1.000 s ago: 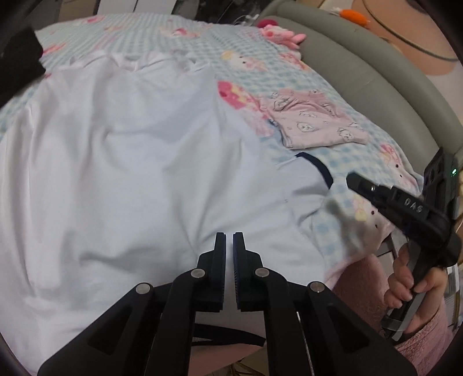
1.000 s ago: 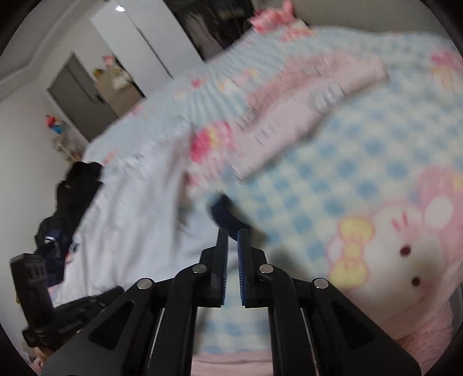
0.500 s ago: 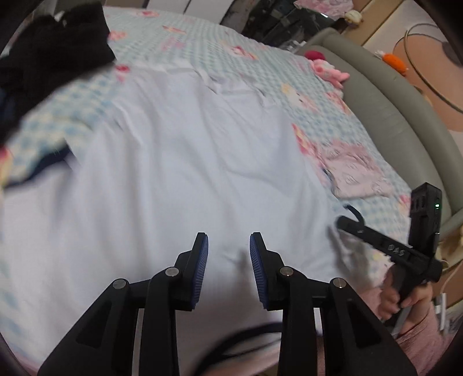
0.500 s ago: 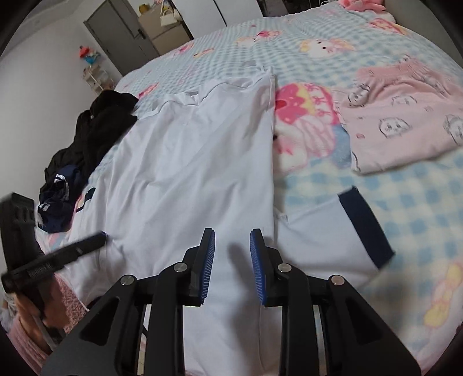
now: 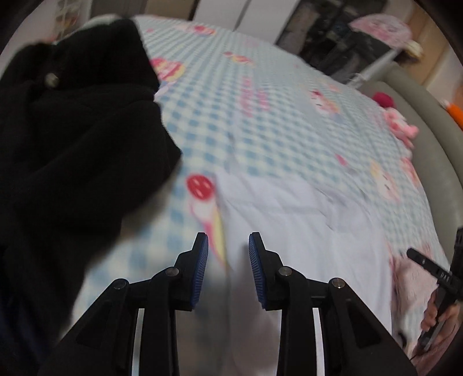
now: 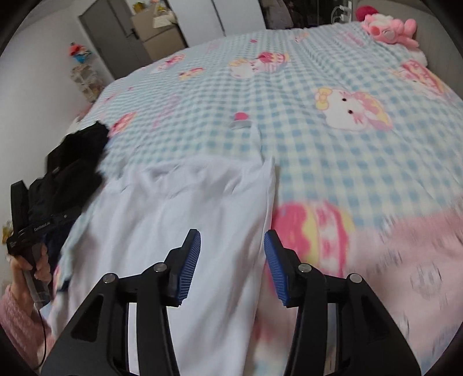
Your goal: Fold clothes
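Observation:
A white shirt (image 6: pixel 179 219) lies spread flat on the bed, its collar end toward the far side; it also shows in the left wrist view (image 5: pixel 303 231). My left gripper (image 5: pixel 228 245) is open and empty, hovering above the shirt's left edge near its far corner. My right gripper (image 6: pixel 233 243) is open and empty above the shirt's right edge. The left gripper also shows at the left of the right wrist view (image 6: pixel 43 222), and the right gripper shows at the right of the left wrist view (image 5: pixel 428 266).
A black garment pile (image 5: pixel 66 138) lies left of the shirt, also in the right wrist view (image 6: pixel 72 167). A pink garment (image 6: pixel 405 260) lies right of it. The blue checked bedspread (image 6: pixel 318 150) stretches beyond. A pink plush toy (image 6: pixel 387 27) sits at the far corner.
Both grippers have gone from shut to open and moved forward along the shirt toward its collar end. The left one swung left toward the black pile.

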The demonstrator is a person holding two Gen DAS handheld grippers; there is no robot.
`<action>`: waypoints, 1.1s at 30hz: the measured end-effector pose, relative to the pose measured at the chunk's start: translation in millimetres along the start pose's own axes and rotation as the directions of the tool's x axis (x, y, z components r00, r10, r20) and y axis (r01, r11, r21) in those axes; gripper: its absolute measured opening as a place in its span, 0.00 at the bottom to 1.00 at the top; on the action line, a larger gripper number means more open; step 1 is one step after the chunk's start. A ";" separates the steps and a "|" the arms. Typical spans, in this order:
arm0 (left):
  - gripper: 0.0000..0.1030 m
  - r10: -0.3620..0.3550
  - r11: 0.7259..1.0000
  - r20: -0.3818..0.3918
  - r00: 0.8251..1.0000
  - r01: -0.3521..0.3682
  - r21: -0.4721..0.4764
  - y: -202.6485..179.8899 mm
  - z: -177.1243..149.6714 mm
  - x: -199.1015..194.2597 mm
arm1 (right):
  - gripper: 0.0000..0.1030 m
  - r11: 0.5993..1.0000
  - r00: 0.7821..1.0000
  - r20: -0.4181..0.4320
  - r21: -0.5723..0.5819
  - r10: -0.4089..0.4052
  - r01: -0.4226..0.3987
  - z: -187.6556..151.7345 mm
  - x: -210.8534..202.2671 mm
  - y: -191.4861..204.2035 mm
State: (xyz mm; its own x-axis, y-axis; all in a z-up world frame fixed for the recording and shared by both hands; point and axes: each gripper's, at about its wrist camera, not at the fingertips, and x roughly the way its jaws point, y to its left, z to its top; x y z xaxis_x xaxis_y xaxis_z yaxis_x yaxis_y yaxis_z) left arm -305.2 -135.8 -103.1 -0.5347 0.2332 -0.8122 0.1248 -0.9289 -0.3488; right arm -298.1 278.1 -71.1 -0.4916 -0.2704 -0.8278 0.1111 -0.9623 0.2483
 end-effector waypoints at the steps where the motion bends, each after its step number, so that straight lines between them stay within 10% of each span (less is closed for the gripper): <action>1: 0.29 -0.016 1.000 -0.008 1.000 0.015 -0.018 3.9 4.9 10.1 | 0.46 1.000 1.000 -0.001 0.010 -0.008 0.008 7.6 11.3 -3.0; 6: 0.31 -0.124 0.990 -0.053 0.991 0.120 -0.078 14.5 23.5 53.4 | 0.46 0.999 0.999 -0.021 0.031 -0.040 0.041 35.9 64.4 -17.5; 10: 0.19 -0.167 0.986 -0.078 0.983 0.165 -0.040 2.3 25.0 70.4 | 0.66 0.999 0.998 -0.043 0.002 -0.038 0.038 53.5 102.1 -16.9; 12: 0.08 -0.102 0.993 -0.057 0.993 0.105 0.050 -10.9 23.8 64.1 | 0.59 1.000 0.998 -0.064 -0.025 -0.011 0.010 55.2 112.2 -12.9; 14: 0.06 -0.020 0.989 -0.010 1.000 0.021 0.148 -23.8 24.2 50.2 | 0.09 0.997 0.998 -0.060 -0.076 0.008 -0.013 53.8 111.8 -5.5; 20: 0.06 0.014 0.965 0.144 0.990 -0.051 0.256 -36.5 56.5 -5.1 | 0.08 0.989 0.986 0.152 -0.143 0.064 -0.042 69.7 48.4 2.4; 27: 0.15 0.110 0.968 -0.025 0.994 -0.101 0.230 -9.3 63.6 82.7 | 0.11 0.997 0.994 0.081 -0.021 0.075 -0.074 90.4 87.1 -30.9; 33: 0.32 0.031 0.969 -0.023 0.999 -0.025 0.246 -14.3 61.1 78.4 | 0.44 0.998 0.999 0.031 -0.045 0.040 -0.039 85.9 103.5 -33.9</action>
State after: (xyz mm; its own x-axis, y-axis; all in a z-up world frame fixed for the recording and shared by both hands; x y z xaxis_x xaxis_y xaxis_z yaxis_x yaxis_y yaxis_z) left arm -399.9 -121.8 -133.2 -0.5116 0.2104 -0.8331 -0.0710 -0.9766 -0.2030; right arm -426.9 285.3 -121.9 -0.5131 -0.3079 -0.8012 0.1690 -0.9514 0.2573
